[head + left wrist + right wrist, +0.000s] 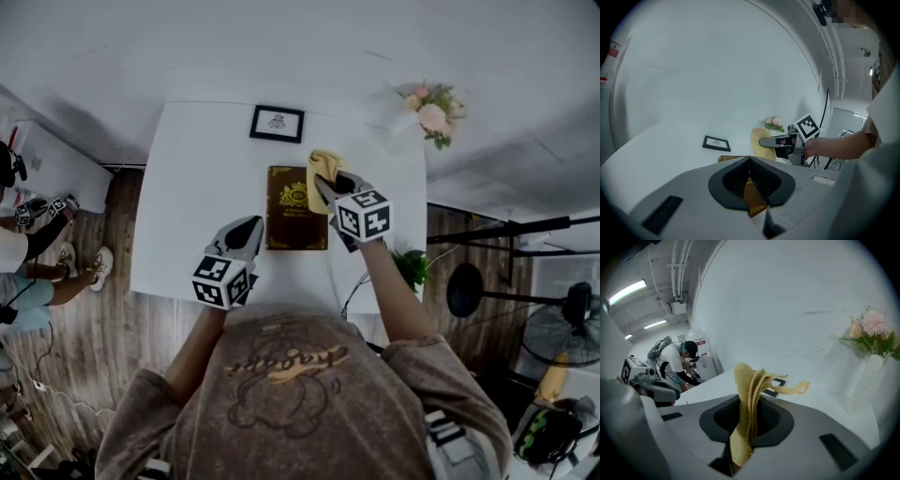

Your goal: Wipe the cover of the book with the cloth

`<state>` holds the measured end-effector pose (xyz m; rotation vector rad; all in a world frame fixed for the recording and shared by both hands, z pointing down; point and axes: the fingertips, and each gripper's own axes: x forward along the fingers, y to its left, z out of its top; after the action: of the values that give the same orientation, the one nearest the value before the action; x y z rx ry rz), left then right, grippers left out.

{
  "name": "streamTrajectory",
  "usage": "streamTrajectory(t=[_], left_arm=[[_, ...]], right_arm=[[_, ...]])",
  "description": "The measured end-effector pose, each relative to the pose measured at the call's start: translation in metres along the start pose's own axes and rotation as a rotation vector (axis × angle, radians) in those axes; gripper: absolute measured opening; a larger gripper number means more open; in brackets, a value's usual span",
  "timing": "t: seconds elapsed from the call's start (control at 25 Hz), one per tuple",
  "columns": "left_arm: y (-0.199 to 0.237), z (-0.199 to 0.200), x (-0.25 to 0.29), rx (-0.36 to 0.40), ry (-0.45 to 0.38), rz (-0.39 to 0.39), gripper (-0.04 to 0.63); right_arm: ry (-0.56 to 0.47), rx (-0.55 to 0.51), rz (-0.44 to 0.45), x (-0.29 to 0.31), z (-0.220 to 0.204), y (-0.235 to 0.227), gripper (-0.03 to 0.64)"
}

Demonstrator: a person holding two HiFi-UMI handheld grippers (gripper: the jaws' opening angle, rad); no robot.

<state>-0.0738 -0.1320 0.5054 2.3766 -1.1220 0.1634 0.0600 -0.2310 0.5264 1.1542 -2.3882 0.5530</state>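
From the head view we see the whole layout. The book lies flat in the middle of the white table, with bare tabletop on every side of it. The right gripper stands over the book's far right corner. It holds a bunched yellow cloth, which hangs past the book's far edge. The left gripper sits at the book's left edge, toward the near end. A picture frame lies beyond the book, apart from it. A bunch of flowers stands beyond the book and to its right, near the table's far corner.

The left gripper view adds what the head view cannot. This gripper's jaws are clenched tip to tip, and a sliver of the book's brown, gold-trimmed cover shows in the slit behind the tips. We cannot tell whether they nip the cover or only stand over it. Ahead, the cloth and the right gripper hang above the book's far end, with the frame off to the left.

The right gripper view shows its jaws clamped on the folded cloth, one loose corner flopping forward. Only here do we see the flowers' pale vase, and a person bent over well beyond the table's edge.
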Motion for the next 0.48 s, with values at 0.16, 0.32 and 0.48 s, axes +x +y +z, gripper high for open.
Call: streamTrajectory(t=[0.16, 0.32, 0.48], left_arm=[[-0.001, 0.001, -0.003, 0.003, -0.005, 0.007, 0.005], [0.004, 0.002, -0.008, 0.000, -0.010, 0.025, 0.005], [0.010, 0.002, -0.016, -0.005, -0.014, 0.050, 0.005]], right_arm=[[0.004, 0.018, 0.073, 0.012, -0.002, 0.034, 0.064], [0.022, 0.034, 0.120, 0.029, -0.011, 0.060, 0.064], [0.047, 0.036, 0.153, 0.043, -0.018, 0.079, 0.064]])
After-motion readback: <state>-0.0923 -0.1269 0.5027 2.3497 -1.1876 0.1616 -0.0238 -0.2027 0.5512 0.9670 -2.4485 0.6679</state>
